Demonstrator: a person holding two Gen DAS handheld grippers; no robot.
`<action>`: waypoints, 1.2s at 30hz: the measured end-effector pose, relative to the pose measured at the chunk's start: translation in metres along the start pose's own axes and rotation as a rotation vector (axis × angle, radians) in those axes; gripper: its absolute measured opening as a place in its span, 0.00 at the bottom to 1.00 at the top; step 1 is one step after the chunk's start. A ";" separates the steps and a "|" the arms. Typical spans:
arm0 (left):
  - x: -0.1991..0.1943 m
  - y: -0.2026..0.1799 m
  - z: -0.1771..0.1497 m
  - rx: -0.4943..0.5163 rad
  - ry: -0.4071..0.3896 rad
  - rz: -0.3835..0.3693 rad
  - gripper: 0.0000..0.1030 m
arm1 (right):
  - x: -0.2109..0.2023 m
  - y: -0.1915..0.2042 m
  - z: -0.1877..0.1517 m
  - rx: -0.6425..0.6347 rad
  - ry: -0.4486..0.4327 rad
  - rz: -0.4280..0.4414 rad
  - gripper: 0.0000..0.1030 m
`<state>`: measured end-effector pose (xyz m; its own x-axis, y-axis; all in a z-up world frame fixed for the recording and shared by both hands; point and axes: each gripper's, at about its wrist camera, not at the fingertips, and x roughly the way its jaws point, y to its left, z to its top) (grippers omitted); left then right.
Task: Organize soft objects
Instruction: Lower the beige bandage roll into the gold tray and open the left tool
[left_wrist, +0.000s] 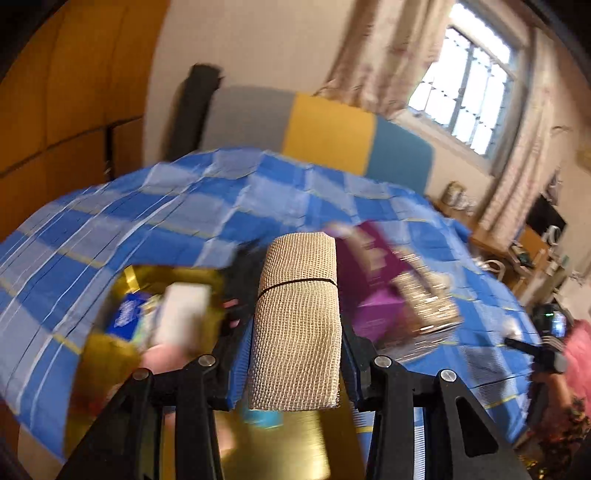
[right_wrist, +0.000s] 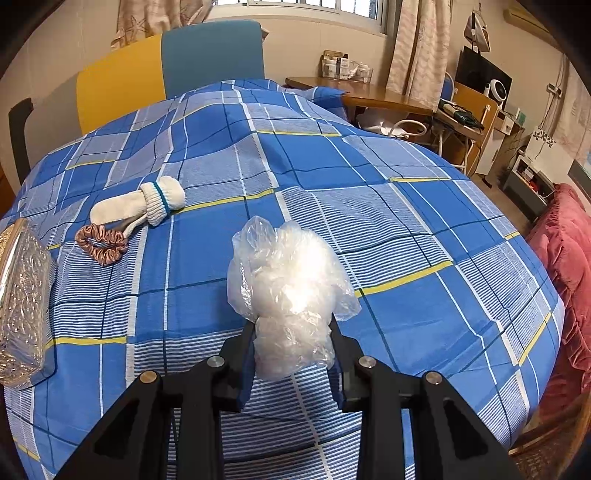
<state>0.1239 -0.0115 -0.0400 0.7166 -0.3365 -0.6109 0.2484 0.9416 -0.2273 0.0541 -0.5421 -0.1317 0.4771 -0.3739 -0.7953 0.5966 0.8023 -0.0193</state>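
Left claw (left_wrist: 295, 332): clamped on a beige mesh bandage roll (left_wrist: 297, 321), roll upright between the pads, carried above a gold box (left_wrist: 288, 443) holding small packets. Left view blurred; exact position over the box cannot be told.

Right claw (right_wrist: 293, 339): pressed together on a crumpled clear plastic bag (right_wrist: 291, 291), bulk of the bag bulging above the fingers, held over the near part of the bed (right_wrist: 369, 206) with its blue plaid cover.

Still loose toward the left edge of the bed: white rolled sock (right_wrist: 147, 205) and pink scrunchie (right_wrist: 101, 242), touching each other; a silver embossed box (right_wrist: 20, 302) at the far left edge.

Likely faults from here:
- Bandage roll released early or off-centre: possible landing on the box rim or on the bed, caused by fast sweep and tilted claw.
- Plastic bag slipping: slick film gripped only at its lower fold, liable to pull free or spring open on release.
- Collision of the two claws if both brought to the same container.
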 end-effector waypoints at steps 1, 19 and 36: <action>0.002 0.011 -0.003 -0.018 0.012 0.020 0.41 | 0.000 -0.001 0.000 0.004 0.000 -0.002 0.31; 0.084 0.081 0.013 -0.161 0.143 0.112 0.41 | -0.037 0.005 -0.010 0.055 -0.132 0.052 0.31; 0.029 0.102 -0.007 -0.219 0.072 0.117 0.83 | -0.059 0.061 -0.041 -0.137 -0.152 0.082 0.31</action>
<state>0.1655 0.0745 -0.0864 0.6820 -0.2325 -0.6934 0.0138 0.9521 -0.3056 0.0359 -0.4518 -0.1110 0.6185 -0.3621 -0.6974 0.4634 0.8848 -0.0484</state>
